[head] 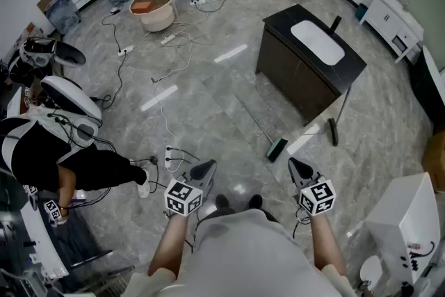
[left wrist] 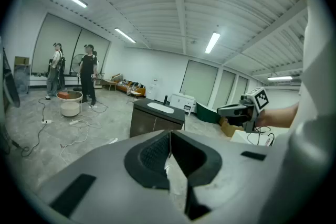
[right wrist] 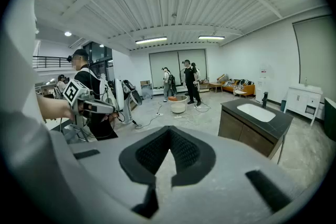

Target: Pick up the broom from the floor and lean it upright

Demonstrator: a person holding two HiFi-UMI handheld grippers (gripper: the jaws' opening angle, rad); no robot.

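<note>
The broom lies flat on the grey tiled floor ahead of me, its green head nearest me and its thin handle running away to the upper left. My left gripper is held above the floor to the left of the head, shut and empty. My right gripper hovers just right of the head, also shut with nothing in it. Neither touches the broom. In the left gripper view the closed jaws hide the floor below, and the right gripper shows at the right. The right gripper view shows its own closed jaws.
A dark cabinet with a white sink stands beyond the broom. A second long-handled tool leans by its near corner. Cables trail over the floor at the left, beside a seated person. A white unit stands close at the right.
</note>
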